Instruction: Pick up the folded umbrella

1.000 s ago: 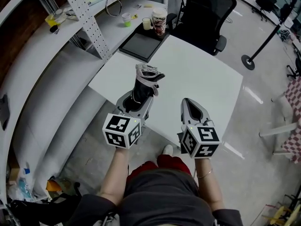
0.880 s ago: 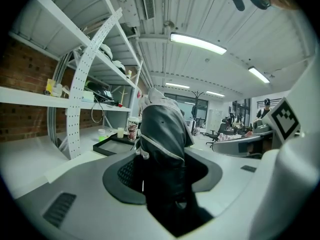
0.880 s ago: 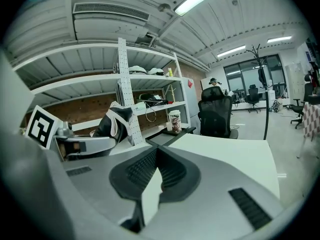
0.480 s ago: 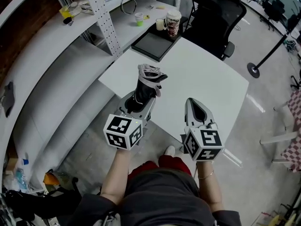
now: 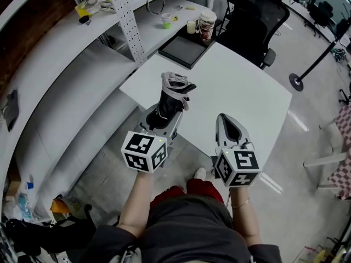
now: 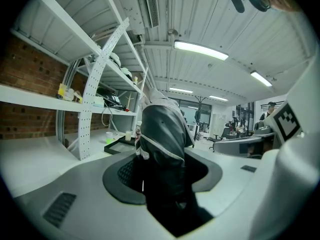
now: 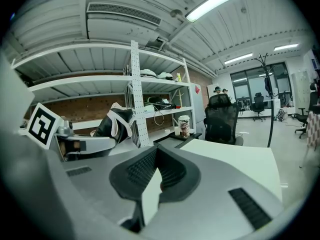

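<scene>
The folded umbrella (image 5: 172, 98), black with pale grey trim, sticks up and forward out of my left gripper (image 5: 166, 117), which is shut on its lower part. It hangs clear of the white table (image 5: 241, 89), above its near-left edge. In the left gripper view the umbrella (image 6: 161, 134) fills the space between the jaws. My right gripper (image 5: 225, 118) hovers to the right at about the same height, jaws together and holding nothing. The right gripper view shows the umbrella (image 7: 116, 123) off to its left.
A black office chair (image 5: 256, 16) stands behind the table. A dark tray (image 5: 183, 49) and a patterned cup (image 5: 207, 24) sit on the long shelf desk (image 5: 66, 53) at the left. A stanchion base (image 5: 299, 81) is on the floor at right.
Both hands have drifted slightly across the table's near edge, the umbrella carried along in the left gripper. Neither gripper's jaws have changed.
</scene>
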`<act>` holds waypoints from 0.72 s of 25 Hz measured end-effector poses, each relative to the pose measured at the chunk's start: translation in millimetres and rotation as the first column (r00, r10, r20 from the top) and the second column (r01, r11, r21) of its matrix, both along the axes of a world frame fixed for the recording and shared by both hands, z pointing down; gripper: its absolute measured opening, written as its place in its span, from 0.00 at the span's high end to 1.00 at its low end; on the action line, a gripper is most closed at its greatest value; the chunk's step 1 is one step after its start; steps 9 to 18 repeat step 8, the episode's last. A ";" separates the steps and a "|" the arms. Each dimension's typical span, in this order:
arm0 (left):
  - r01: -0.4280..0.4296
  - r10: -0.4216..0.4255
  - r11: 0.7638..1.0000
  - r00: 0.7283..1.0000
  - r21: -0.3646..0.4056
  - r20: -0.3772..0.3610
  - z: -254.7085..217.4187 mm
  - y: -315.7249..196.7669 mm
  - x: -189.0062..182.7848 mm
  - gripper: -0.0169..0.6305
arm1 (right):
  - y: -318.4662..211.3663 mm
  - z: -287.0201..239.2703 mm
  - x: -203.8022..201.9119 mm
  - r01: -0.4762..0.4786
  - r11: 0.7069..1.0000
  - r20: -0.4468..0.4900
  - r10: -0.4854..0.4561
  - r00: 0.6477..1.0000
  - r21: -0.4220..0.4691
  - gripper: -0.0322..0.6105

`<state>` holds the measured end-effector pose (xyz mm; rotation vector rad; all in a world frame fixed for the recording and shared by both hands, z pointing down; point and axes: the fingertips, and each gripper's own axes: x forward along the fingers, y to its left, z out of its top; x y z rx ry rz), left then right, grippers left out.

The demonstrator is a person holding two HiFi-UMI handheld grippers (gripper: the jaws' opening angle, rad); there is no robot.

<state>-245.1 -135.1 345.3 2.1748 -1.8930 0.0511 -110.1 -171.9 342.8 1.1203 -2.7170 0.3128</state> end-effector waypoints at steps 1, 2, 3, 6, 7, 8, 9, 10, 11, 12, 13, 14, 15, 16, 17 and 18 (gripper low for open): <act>0.002 -0.002 1.000 1.000 0.000 0.000 -0.3 2.0 -2.0 0.65 | 1.9 0.2 -1.7 0.002 1.000 0.001 -0.002 1.000 0.000 0.92; 0.004 -0.004 1.000 1.000 0.000 0.001 -0.5 3.8 -3.8 0.65 | 3.7 0.5 -3.2 0.004 1.000 0.002 -0.004 1.000 0.000 0.92; 0.005 -0.005 1.000 1.000 0.000 0.003 -0.7 5.7 -5.2 0.65 | 5.5 0.8 -4.5 0.006 1.000 0.002 -0.006 1.000 -0.001 0.92; 0.009 -0.009 1.000 1.000 -0.002 0.005 -1.1 12.9 -9.2 0.65 | 11.8 1.1 -8.7 0.014 1.000 0.000 -0.014 1.000 -0.001 0.92; 0.011 -0.011 1.000 1.000 -0.003 0.005 -1.1 15.5 -10.7 0.65 | 14.3 1.0 -10.3 0.017 1.000 -0.001 -0.017 1.000 0.000 0.92; 0.014 -0.014 1.000 1.000 -0.004 0.006 -1.1 18.2 -12.3 0.65 | 16.8 0.8 -11.9 0.020 1.000 -0.002 -0.020 1.000 0.000 0.92; 0.014 -0.014 1.000 1.000 -0.004 0.006 -1.1 18.2 -12.3 0.65 | 16.8 0.8 -11.9 0.020 1.000 -0.002 -0.020 1.000 0.000 0.92; 0.014 -0.014 1.000 1.000 -0.004 0.006 -1.1 18.2 -12.3 0.65 | 16.8 0.8 -11.9 0.020 1.000 -0.002 -0.020 1.000 0.000 0.92; 0.014 -0.014 1.000 1.000 -0.004 0.006 -1.1 18.2 -12.3 0.65 | 16.8 0.8 -11.9 0.020 1.000 -0.002 -0.020 1.000 0.000 0.92; 0.014 -0.014 1.000 1.000 -0.004 0.006 -1.1 18.2 -12.3 0.65 | 16.8 0.8 -11.9 0.020 1.000 -0.002 -0.020 1.000 0.000 0.92; 0.014 -0.014 1.000 1.000 -0.004 0.006 -1.1 18.2 -12.3 0.65 | 16.8 0.8 -11.9 0.020 1.000 -0.002 -0.020 1.000 0.000 0.92; 0.014 -0.014 1.000 1.000 -0.004 0.006 -1.1 18.2 -12.3 0.65 | 16.8 0.8 -11.9 0.020 1.000 -0.002 -0.020 1.000 0.000 0.92; 0.014 -0.014 1.000 1.000 -0.004 0.006 -1.1 18.2 -12.3 0.65 | 16.8 0.8 -11.9 0.020 1.000 -0.002 -0.020 1.000 0.000 0.92; 0.014 -0.014 1.000 1.000 -0.004 0.006 -1.1 18.2 -12.3 0.65 | 16.8 0.8 -11.9 0.020 1.000 -0.002 -0.020 1.000 0.000 0.92; 0.014 -0.014 1.000 1.000 -0.004 0.006 -1.1 18.2 -12.3 0.65 | 16.8 0.8 -11.9 0.020 1.000 -0.002 -0.020 1.000 0.000 0.92; 0.014 -0.014 1.000 1.000 -0.004 0.006 -1.1 18.2 -12.3 0.65 | 16.8 0.8 -11.9 0.020 1.000 -0.002 -0.020 1.000 0.000 0.92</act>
